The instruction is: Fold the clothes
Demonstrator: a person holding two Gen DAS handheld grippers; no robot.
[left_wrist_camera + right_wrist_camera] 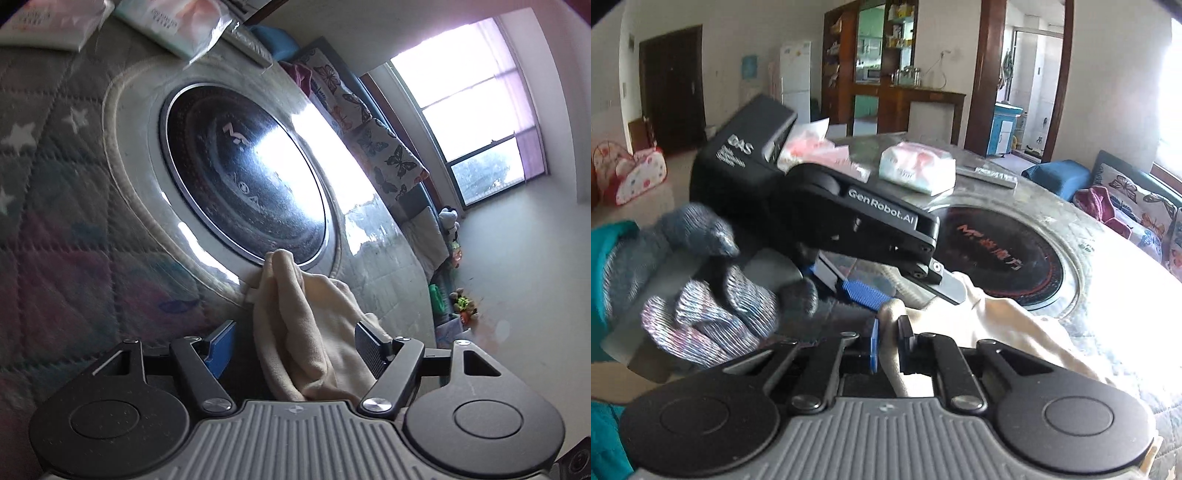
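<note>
Cloth: cream cloth (1008,325), bunched and creased, lying on the table just in front of the black disc and hanging toward both grippers.
Right gripper: right gripper (888,345) has its jaws closed tight on a fold of the cloth; one blue pad and one black pad pinch it from either side.
Left gripper: left gripper (295,343) stands with jaws wide apart; the cloth (306,332) passes between them, against or just beside the black finger, clear of the blue pad. In the right wrist view its upper finger lies over the cloth's edge.
Hand: gloved hand (713,291) in speckled grey knit, teal sleeve behind it, holding the left gripper's handle.
Writing: "GenRobot.AI" in white on the left gripper's arm and "DAS" on its black body; red characters on the disc, too slanted to read; a pale "M" mark on the disc in the left wrist view.
Black disc: round black disc (243,173) set in the middle of the table, glossy with window glare.
Table: table (74,206) covered by a quilted mat with white stars.
Beyond the disc: two wrapped tissue packs (918,168) and a flat silvery strip (993,173) at the far side.
Beside the table: butterfly-print cushions (373,133) right of the disc, under the window (476,99).
</note>
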